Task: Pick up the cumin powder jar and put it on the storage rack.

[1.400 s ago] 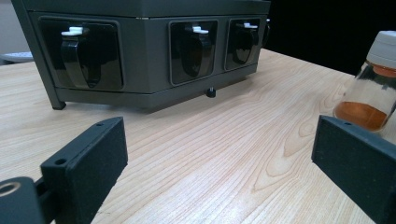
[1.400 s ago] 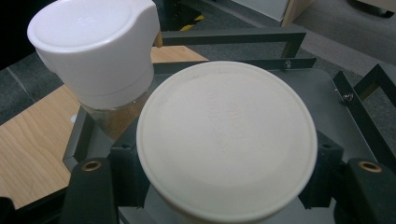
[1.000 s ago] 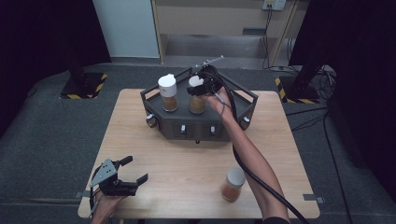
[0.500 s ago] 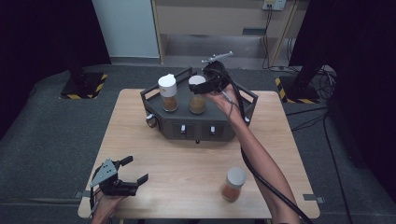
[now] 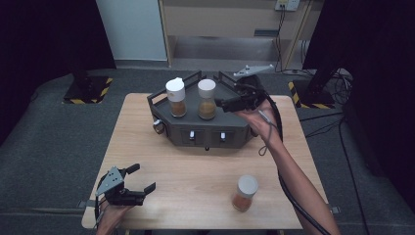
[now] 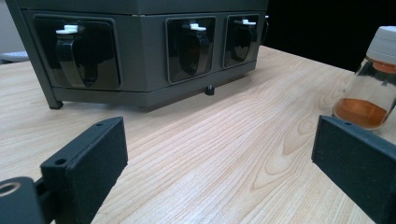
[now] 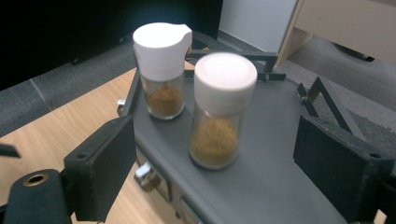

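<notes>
Wooden table [image 5: 195, 176] bears rack [image 5: 205, 132], lone jar [image 5: 243, 193].

Two white-capped spice jars [image 7: 216, 109] are standing upright on the dark rack [image 7: 275, 186], just ahead of the right gripper's [image 7: 215, 182] spread fingers [image 7: 100, 163]. A third jar [image 6: 371, 81] is standing on the table, just past the left gripper's right finger.

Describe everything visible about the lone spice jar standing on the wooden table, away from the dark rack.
The clear glass spice jar with a white round cap stands upright near the front right of the light wooden table, apart from the dark grey rack. Orange-brown powder fills roughly its lower third; the glass above looks empty. In the left gripper view it appears at the right edge, beyond the open jaws. Nothing touches it except the tabletop; both grippers are away from it.
</notes>
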A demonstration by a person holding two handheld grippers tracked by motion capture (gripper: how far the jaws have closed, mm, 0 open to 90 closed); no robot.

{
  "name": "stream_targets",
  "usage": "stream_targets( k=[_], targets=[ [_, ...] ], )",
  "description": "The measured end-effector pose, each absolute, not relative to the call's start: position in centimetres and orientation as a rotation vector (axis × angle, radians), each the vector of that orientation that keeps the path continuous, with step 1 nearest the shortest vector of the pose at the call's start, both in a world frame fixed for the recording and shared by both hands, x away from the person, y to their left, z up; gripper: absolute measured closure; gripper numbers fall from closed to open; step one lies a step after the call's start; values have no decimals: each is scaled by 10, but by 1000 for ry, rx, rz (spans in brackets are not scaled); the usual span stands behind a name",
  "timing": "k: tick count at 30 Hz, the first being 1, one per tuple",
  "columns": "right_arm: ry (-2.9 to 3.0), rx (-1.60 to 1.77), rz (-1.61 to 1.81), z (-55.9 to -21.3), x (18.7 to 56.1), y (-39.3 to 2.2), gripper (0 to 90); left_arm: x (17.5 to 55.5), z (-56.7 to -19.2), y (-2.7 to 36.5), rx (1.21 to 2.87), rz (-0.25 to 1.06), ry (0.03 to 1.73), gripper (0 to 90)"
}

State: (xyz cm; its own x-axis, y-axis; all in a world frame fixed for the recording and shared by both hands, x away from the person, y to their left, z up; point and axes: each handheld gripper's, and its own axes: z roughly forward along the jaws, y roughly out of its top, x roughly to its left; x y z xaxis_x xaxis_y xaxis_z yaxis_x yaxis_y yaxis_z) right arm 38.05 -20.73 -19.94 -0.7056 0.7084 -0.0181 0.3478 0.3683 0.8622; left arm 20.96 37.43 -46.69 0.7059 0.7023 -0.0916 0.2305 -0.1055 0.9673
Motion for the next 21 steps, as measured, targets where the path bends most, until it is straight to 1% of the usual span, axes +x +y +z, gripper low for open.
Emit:
stream_targets(
  k=[12, 21],
  targets=[
    [2225, 933, 1306, -211, 335, -254, 113, 210, -467, 374, 1673, 475, 761, 23],
    [2157, 918, 1367, -232, 295, -291, 103, 210, -467, 374, 1675, 473, 761, 22]
  ],
)
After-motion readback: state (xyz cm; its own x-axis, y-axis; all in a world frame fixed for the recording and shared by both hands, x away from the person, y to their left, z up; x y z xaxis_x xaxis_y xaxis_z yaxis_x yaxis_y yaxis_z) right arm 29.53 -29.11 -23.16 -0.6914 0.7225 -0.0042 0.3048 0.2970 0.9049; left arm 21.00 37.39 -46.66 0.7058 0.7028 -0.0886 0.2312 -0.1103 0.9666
